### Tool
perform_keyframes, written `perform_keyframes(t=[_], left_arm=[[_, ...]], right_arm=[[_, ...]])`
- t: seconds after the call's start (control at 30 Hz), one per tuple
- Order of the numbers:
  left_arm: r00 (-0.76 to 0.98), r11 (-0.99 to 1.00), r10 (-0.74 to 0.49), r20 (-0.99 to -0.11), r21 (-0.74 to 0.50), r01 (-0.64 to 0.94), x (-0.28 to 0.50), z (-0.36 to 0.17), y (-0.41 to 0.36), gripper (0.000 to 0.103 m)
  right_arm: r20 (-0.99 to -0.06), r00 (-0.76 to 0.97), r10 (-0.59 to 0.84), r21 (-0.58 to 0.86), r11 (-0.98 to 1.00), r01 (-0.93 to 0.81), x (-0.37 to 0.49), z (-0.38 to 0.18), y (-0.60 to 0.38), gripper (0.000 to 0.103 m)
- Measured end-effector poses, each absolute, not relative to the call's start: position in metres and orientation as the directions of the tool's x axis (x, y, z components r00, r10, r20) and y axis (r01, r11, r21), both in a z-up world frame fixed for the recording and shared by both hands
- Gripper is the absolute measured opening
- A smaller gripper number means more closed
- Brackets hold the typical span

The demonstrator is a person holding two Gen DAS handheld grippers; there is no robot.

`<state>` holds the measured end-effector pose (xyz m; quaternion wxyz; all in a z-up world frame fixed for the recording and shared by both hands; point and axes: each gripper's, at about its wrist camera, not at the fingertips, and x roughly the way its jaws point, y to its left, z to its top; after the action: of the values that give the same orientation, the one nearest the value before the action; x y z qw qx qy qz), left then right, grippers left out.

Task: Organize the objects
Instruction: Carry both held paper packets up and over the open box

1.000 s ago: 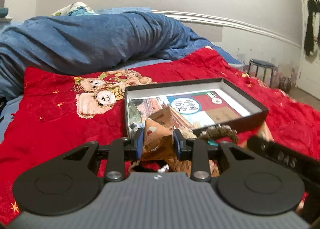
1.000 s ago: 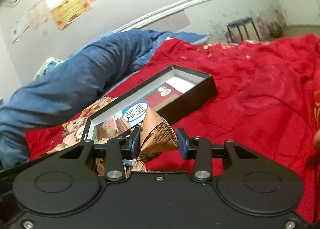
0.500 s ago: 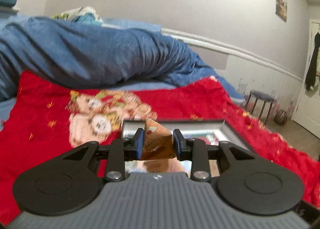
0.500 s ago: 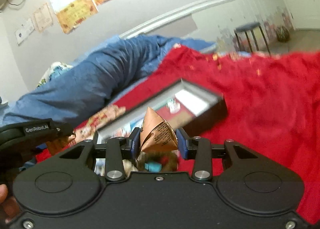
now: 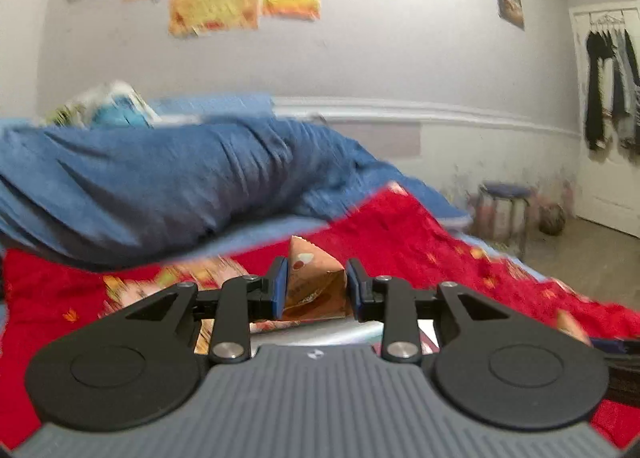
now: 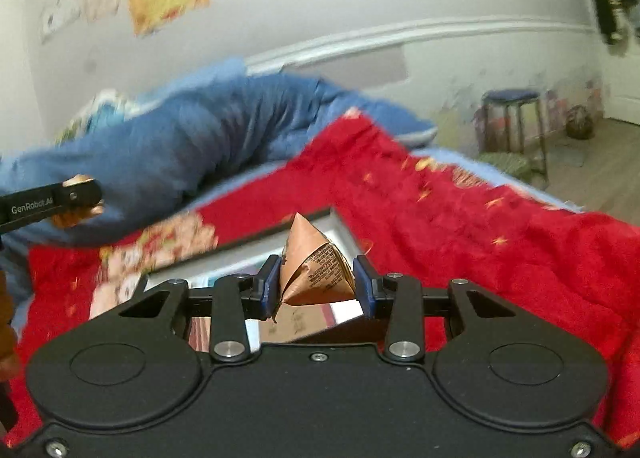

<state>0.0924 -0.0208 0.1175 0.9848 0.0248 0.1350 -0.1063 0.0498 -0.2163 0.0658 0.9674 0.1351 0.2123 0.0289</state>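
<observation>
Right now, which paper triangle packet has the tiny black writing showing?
The brown packet held in the right gripper. The left gripper holds a packet showing a red-and-white picture instead.

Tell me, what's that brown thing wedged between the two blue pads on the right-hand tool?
A brown pyramid-shaped packet, pinched in the right gripper above the black box; the right wrist view shows it.

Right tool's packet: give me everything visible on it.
The brown packet is a small pyramid-shaped pouch of crinkled, paper-like wrap, apex up, with dark fine print on its right face and a seam down the front. It is clamped at its base between the blue pads of the right tool, held off the bed above the open black box. Only the pads touch it.
</observation>
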Motion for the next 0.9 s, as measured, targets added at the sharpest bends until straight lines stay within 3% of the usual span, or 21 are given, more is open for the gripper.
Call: perform_keyframes(t=[0.2,0.43,0.63,0.9], left_arm=[[0.893,0.969,-0.203,-0.401,0.046,0.241,0.107,0.078,-0.038,0.035],[0.818,0.983,-0.172,-0.549,-0.045,0.177,0.133,0.049,-0.032,0.035],[0.772,0.981,-0.185,-0.608,-0.065,0.183,0.144,0.043,-0.025,0.035],[0.733,0.974,-0.214,-0.646,-0.083,0.211,0.15,0.046,-0.026,0.036]], right_arm=[[-0.518,0.817,0.252,0.378,0.925,-0.045,0.105,0.046,-0.207,0.038],[-0.611,0.752,0.247,0.314,0.948,-0.057,0.15,0.027,-0.181,0.038],[-0.667,0.674,0.319,0.325,0.938,-0.123,0.187,0.026,-0.162,0.038],[-0.785,0.545,0.296,0.183,0.95,-0.253,0.224,0.039,-0.13,0.038]])
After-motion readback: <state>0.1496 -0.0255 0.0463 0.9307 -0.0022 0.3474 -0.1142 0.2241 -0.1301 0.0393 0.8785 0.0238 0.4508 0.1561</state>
